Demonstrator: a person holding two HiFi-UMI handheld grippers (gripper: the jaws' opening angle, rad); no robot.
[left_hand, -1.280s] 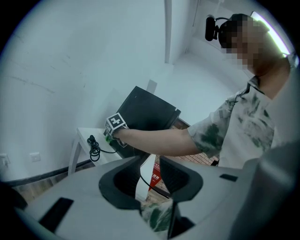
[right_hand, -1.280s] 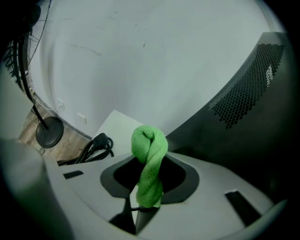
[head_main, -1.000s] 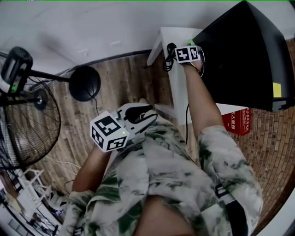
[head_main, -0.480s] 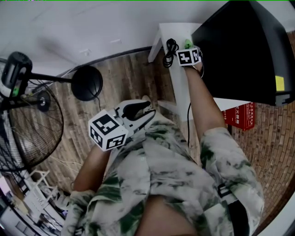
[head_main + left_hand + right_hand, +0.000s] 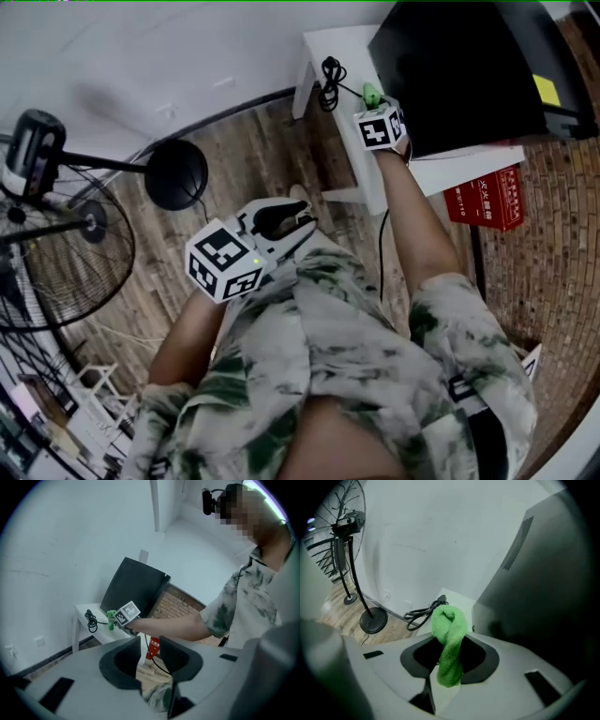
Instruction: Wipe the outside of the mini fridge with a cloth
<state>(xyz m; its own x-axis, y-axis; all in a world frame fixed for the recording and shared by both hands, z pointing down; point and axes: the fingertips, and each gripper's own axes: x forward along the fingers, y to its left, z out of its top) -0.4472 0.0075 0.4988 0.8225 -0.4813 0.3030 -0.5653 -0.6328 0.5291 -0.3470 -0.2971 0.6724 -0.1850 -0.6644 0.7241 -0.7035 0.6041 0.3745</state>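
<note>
The black mini fridge stands on a small white table. My right gripper is stretched out to the fridge's left side, near its lower corner, and is shut on a rolled green cloth. In the right gripper view the cloth sticks up between the jaws of the right gripper, with the fridge's dark side close on the right. My left gripper hangs open by my chest. In the left gripper view, the left gripper holds nothing and faces the fridge.
A coiled black cable lies on the table beside the cloth. A red box sits under the table on the brick-patterned floor. A standing fan with a round black base stands at the left, near the white wall.
The right gripper with the cloth has slid along the fridge's left side toward its near lower corner. The head view has tilted a little. The left gripper has hardly moved.
</note>
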